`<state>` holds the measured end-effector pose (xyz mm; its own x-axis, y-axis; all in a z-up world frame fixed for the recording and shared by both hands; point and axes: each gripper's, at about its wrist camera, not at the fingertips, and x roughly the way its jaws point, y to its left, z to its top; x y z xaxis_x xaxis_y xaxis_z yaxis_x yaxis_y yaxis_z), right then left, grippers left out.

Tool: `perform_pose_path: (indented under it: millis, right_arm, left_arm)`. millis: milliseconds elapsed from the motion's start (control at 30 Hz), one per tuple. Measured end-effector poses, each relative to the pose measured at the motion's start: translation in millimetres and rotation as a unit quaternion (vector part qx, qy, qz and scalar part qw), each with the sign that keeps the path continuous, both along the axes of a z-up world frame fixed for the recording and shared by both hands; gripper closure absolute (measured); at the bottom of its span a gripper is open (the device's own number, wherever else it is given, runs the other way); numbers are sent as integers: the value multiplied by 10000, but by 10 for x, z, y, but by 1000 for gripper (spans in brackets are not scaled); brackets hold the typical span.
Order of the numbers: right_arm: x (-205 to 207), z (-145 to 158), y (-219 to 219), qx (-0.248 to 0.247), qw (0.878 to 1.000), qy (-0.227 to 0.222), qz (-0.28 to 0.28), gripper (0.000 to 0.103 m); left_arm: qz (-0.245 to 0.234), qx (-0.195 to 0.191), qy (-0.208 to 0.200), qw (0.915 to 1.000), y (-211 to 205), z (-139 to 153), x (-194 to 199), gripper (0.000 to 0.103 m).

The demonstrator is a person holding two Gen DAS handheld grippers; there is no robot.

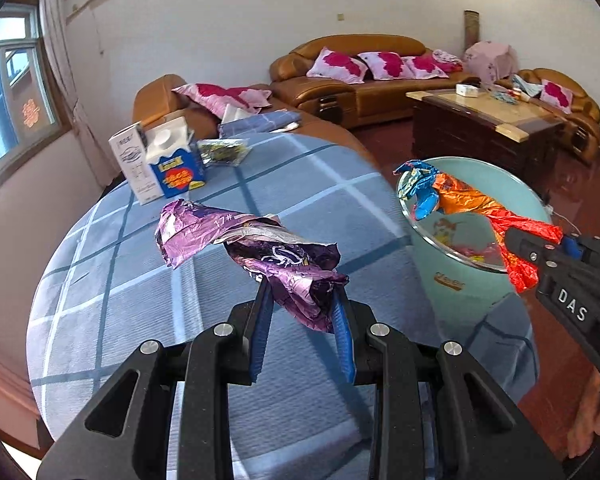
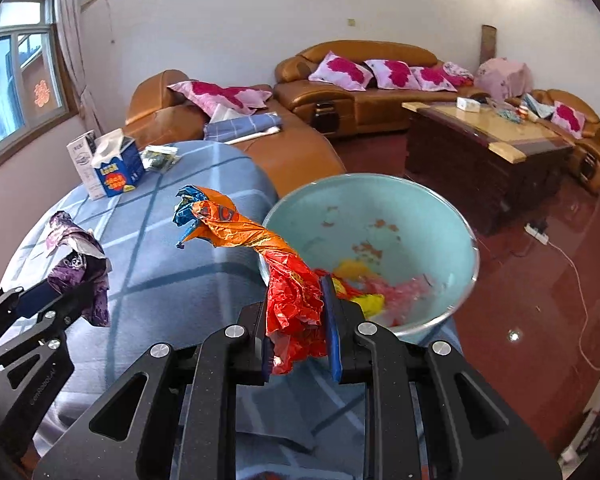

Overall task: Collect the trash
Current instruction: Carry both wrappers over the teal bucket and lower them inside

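Crumpled purple foil wrapper (image 1: 256, 248) clamped in left gripper (image 1: 302, 312), twisted orange-red foil wrapper (image 2: 284, 280) clamped in right gripper (image 2: 298, 332); colourful litter inside the pale turquoise round bin (image 2: 380, 208) is disclosed fully by the right-wrist view only.

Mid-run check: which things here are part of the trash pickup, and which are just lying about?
Job:
- purple wrapper, in left tongs
- orange-red wrapper, in right tongs
- teal bin
- blue carton, white box, dark packet on the table

Lying about:
- sofa
- pink cushions
- coffee table
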<state>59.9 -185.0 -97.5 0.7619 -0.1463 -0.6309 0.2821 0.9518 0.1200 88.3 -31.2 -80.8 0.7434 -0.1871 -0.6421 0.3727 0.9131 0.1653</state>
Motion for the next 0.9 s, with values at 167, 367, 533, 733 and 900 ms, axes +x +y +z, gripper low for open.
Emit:
perform_pose_path:
  millis: [167,367,533,733,900]
  right_arm:
    - [-20,2,-130,54,9998,-28,-181,82]
    - [-26,-13,-201,15,9995,-28,-317,82]
    - [-15,-55,-319,70,9989,47,-464,82]
    - [-16,-54,-412,82,9982,49,-594,82]
    - [-4,-75,-506,48,9973,100,-730,82]
  left_arm:
    - [-120,10,-21,9999,-108,-6,-7,74]
    - [-284,38,22,9996,-224,-38,2,74]
    - [-408,58,17,9991,-309,-48,0,74]
    - [-555,73,81,9984,-416,-74,46,74]
    - [-720,66,98,9973,-530,-71,97,74]
